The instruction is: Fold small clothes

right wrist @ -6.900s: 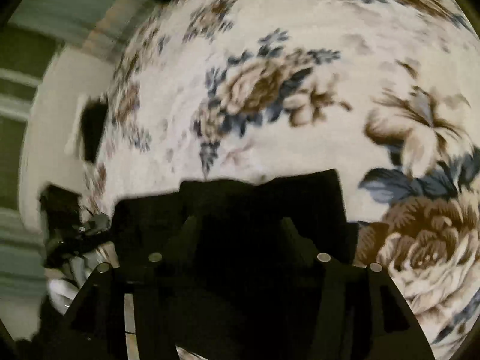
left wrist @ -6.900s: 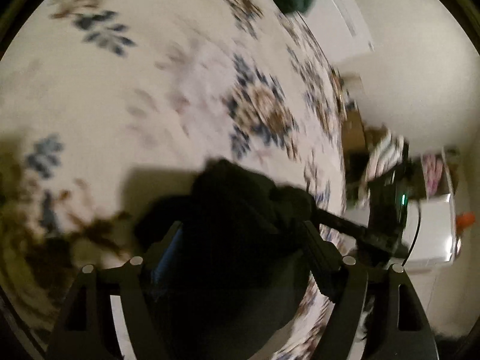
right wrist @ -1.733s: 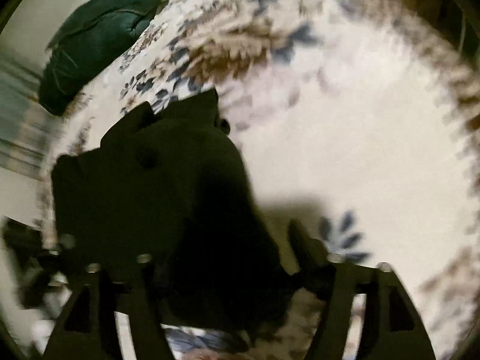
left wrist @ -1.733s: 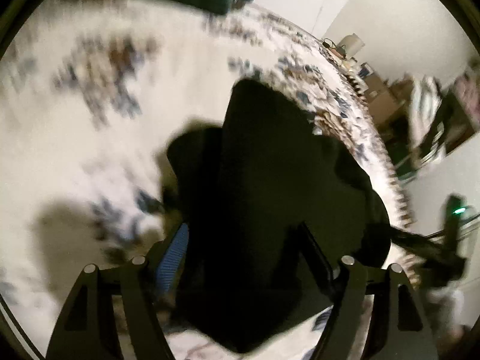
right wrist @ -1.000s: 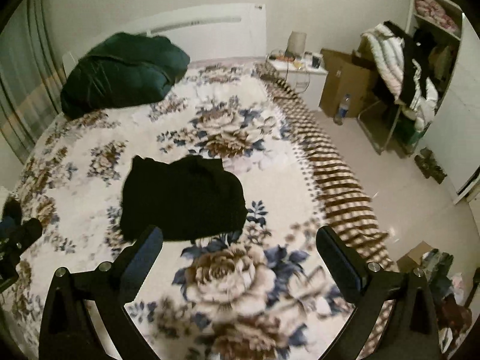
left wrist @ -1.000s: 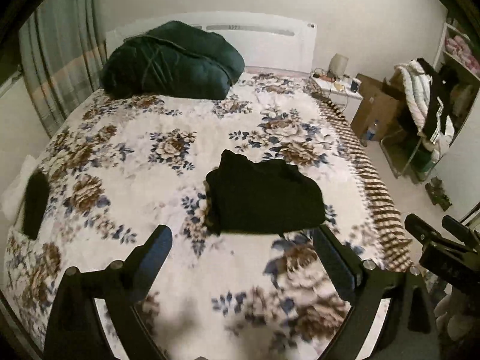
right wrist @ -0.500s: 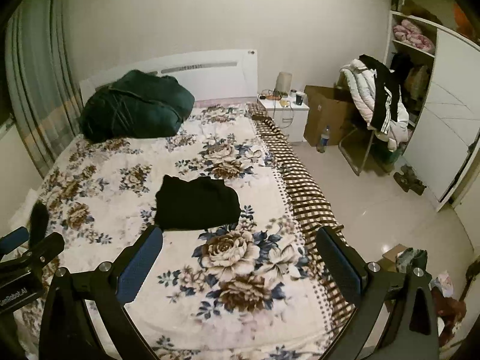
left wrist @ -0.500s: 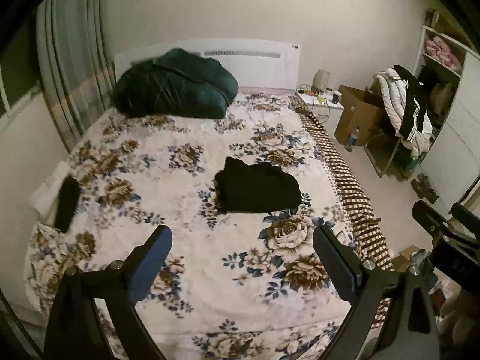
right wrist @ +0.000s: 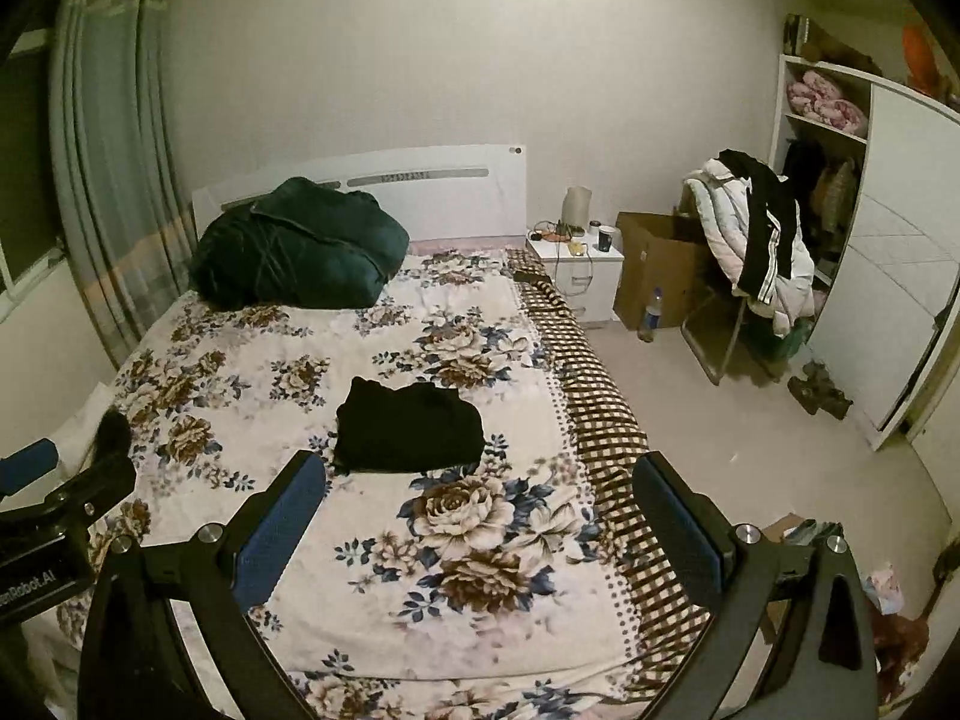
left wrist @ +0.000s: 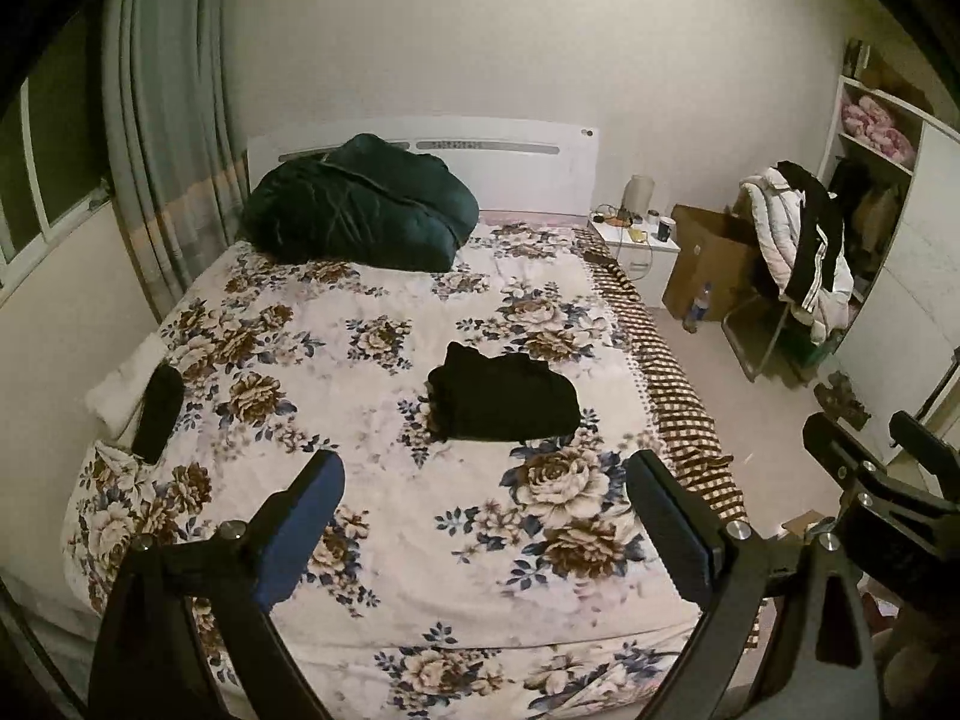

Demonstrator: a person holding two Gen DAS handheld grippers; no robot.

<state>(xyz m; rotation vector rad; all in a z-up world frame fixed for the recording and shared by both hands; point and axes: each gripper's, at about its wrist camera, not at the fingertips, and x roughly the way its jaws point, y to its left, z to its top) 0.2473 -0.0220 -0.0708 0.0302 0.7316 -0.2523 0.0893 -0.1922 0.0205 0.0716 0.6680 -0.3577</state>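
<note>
A small black garment (left wrist: 503, 400) (right wrist: 409, 427) lies folded into a rough rectangle near the middle of the floral bedspread (left wrist: 372, 516) (right wrist: 456, 594). My left gripper (left wrist: 485, 474) is open and held well back from the bed, above its foot end, with nothing between its fingers. Equally far back, my right gripper (right wrist: 479, 477) is open and empty. The right gripper's body shows at the right edge of the left wrist view, and the left gripper's body at the left edge of the right wrist view.
A dark green duvet (left wrist: 360, 219) is piled by the white headboard (left wrist: 510, 168). A dark object (left wrist: 157, 413) lies on a white pillow at the bed's left edge. Right of the bed stand a nightstand (right wrist: 576, 276), cardboard box (right wrist: 657, 276), clothes-laden chair (right wrist: 753, 252) and wardrobe (right wrist: 888, 300).
Both grippers let go of the black garment, opened, and drew far back from the bed. Over the last second the view widened from the bedspread to the whole room.
</note>
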